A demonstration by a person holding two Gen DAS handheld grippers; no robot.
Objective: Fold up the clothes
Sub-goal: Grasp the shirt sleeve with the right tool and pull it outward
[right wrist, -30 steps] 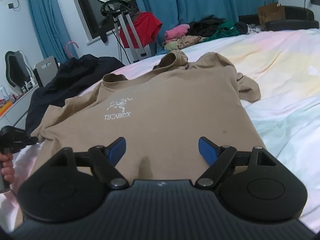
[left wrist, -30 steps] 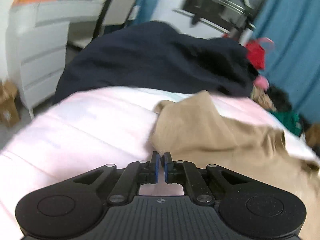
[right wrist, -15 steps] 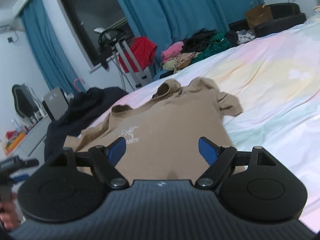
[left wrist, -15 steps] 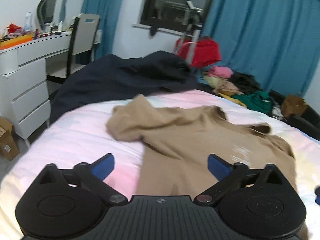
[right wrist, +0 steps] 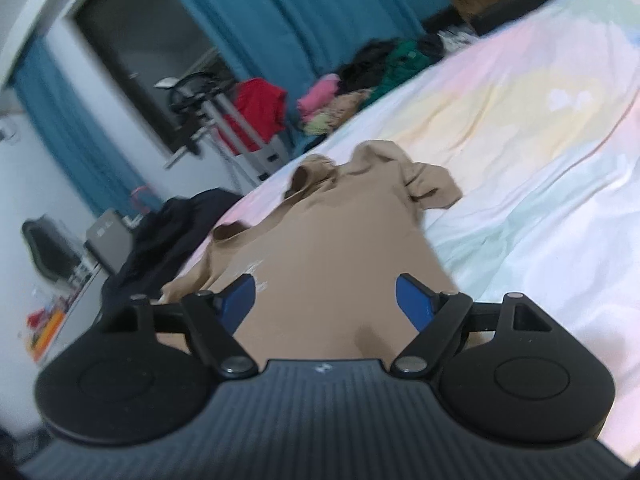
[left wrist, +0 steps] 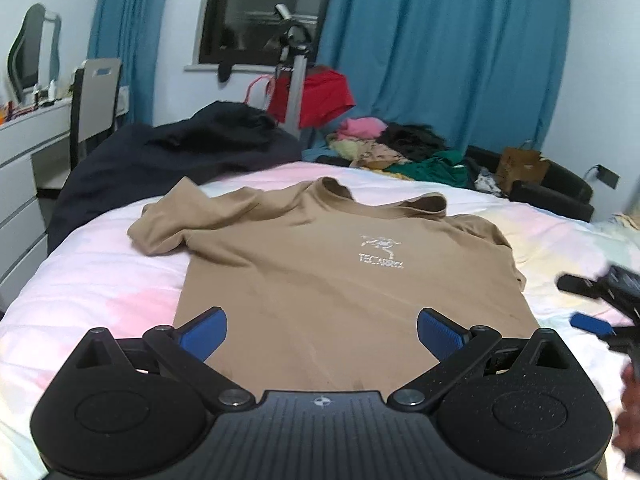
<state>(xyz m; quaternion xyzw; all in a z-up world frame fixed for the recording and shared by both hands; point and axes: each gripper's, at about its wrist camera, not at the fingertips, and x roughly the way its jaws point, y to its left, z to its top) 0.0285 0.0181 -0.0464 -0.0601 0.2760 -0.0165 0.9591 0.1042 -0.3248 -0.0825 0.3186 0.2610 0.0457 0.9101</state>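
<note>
Tan T-shirt (left wrist: 320, 272) lies spread mid-frame on the bed (left wrist: 80, 280); left gripper (left wrist: 322, 334) and right gripper (right wrist: 324, 300) gape wide, empty. Folding seems unstarted; next, grasp the hem corners.

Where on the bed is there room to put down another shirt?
Bare sheet lies right of the tan T-shirt, stretching toward the bed edge. A smaller bare strip lies left of it, below the bunched sleeve. The head end is crowded: dark jacket and clothes pile.
</note>
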